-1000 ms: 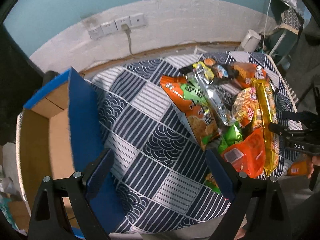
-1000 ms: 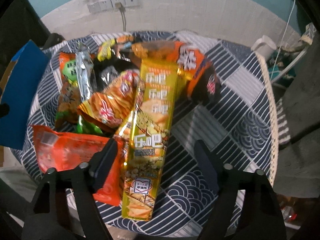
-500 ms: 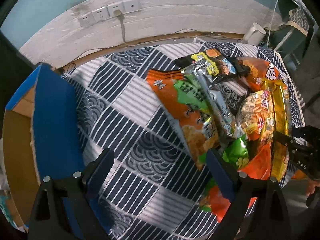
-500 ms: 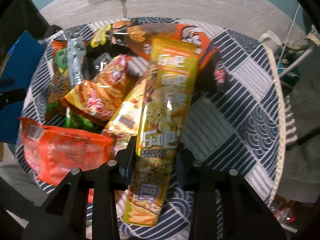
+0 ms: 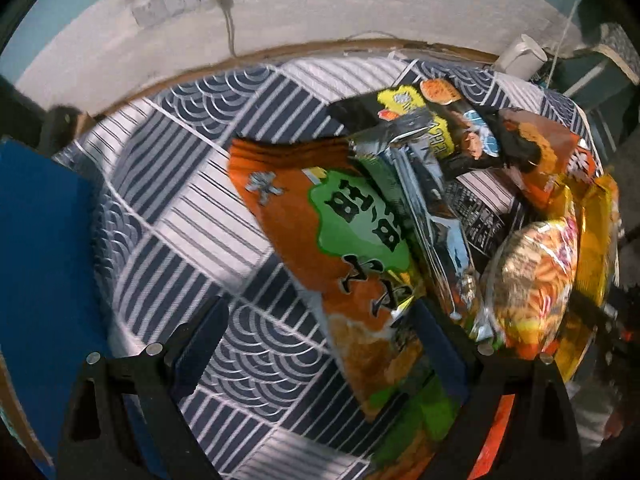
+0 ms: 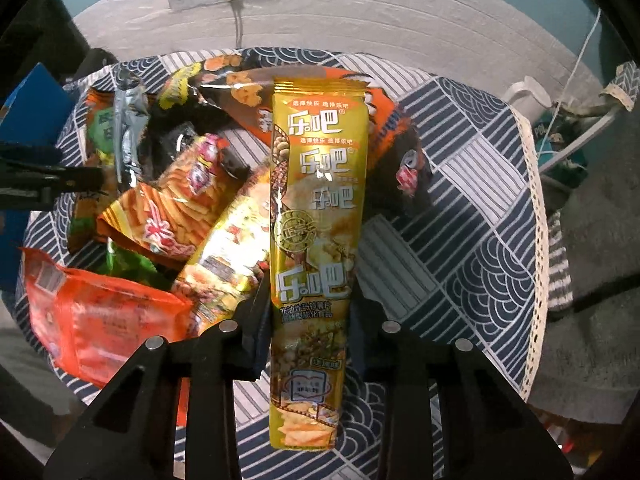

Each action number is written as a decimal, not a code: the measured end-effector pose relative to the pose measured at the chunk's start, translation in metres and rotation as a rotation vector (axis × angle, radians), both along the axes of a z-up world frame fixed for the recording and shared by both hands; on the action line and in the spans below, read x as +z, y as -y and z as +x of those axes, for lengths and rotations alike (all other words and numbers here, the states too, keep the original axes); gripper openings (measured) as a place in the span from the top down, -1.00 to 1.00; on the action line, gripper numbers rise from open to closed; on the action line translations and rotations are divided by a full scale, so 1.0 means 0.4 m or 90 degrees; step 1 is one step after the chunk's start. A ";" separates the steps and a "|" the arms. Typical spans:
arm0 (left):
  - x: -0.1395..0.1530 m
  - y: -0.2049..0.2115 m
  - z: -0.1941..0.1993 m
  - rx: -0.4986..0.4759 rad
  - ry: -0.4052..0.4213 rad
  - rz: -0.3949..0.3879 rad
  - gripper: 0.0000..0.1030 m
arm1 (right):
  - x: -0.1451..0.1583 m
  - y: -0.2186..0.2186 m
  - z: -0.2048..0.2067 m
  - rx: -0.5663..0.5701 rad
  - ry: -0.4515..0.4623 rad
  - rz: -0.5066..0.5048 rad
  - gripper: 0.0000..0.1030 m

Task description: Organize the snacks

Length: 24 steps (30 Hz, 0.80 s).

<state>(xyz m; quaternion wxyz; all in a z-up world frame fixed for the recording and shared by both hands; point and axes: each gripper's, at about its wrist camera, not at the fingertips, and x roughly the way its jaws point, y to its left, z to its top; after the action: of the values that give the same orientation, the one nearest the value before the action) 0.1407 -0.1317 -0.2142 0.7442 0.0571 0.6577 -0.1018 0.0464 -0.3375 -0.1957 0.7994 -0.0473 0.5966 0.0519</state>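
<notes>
A heap of snack bags lies on the blue patterned tablecloth [image 5: 192, 216]. My left gripper [image 5: 320, 344] is open and points down at the heap's left side. The orange and green bag [image 5: 340, 248] reaches between its fingers, its lower end by the right finger [image 5: 440, 344]. My right gripper [image 6: 314, 320] is shut on the long yellow chip pack [image 6: 316, 200], which stands straight up between the pads, above the other bags. In the right wrist view the left gripper [image 6: 44, 180] shows as a dark bar at the left edge.
Around the yellow pack lie a red-orange bag [image 6: 92, 312], a striped orange bag [image 6: 176, 208], a silver pack [image 6: 128, 132] and a black and orange bag [image 6: 240, 88]. A blue box flap [image 5: 40, 260] stands left. A white jug [image 6: 528, 96] sits at the back right.
My right gripper shut on the yellow pack, which now stands straight between its fingers. My left gripper sank and moved right over the orange and green bag; the blue box slid toward the left edge.
</notes>
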 end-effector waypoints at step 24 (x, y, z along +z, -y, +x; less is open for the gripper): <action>0.057 -0.023 -0.028 -0.068 0.095 0.022 -0.04 | 0.094 -0.077 -0.012 0.040 0.046 -0.007 0.42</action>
<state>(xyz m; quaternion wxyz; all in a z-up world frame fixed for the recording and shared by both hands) 0.1295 -0.1227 -0.1916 0.7834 0.1122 0.5984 -0.1251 0.0416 -0.3067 -0.1582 0.8181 -0.0723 0.5660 0.0722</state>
